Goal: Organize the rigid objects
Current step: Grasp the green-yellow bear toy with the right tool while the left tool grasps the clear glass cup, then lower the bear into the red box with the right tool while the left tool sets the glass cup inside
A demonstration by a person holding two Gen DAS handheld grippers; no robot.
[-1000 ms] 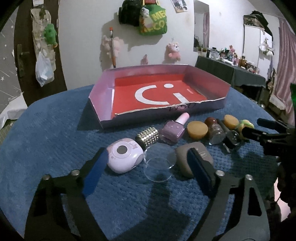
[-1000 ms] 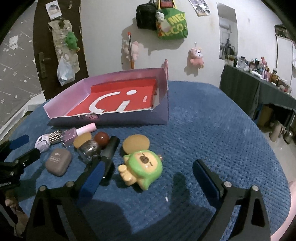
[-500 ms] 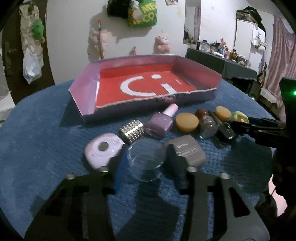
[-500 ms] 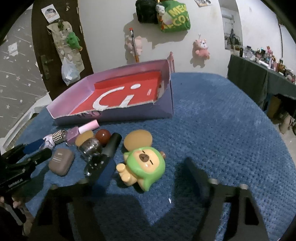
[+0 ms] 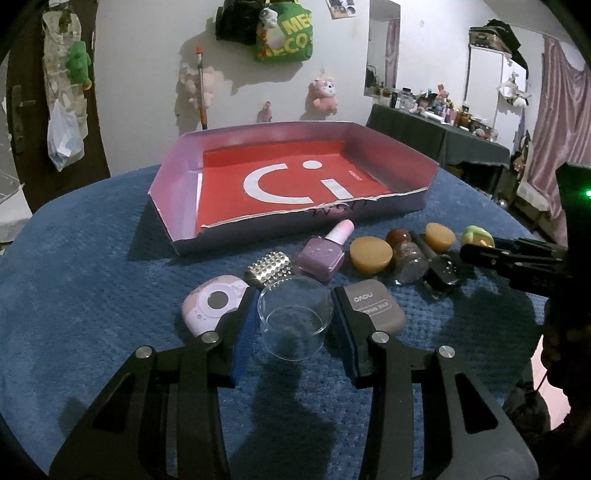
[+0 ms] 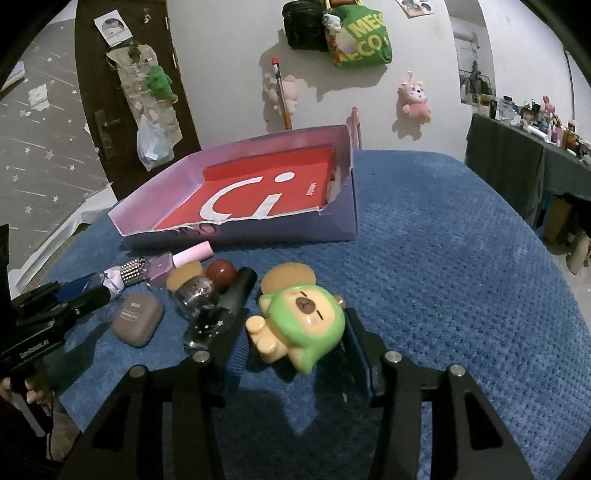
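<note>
My left tongs [image 5: 295, 325], at the bottom centre of the frame, pinch a clear glass cup [image 5: 294, 316], one blue pad against each side. My right tongs [image 6: 299, 339], low in their frame, close on a green bear toy [image 6: 301, 325]. Behind the cup lie a lilac gadget [image 5: 212, 308], a grey case [image 5: 373, 308] and a purple polish bottle [image 5: 325, 253]. Farther up, mid-frame, sits the red-floored tray [image 5: 177, 177] on the blue cloth [image 5: 85, 258].

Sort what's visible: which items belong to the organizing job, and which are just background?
Job: glass cup, green bear toy, nail polish, grey case, tray.
Background: green bag, pink plush, plastic bag.
</note>
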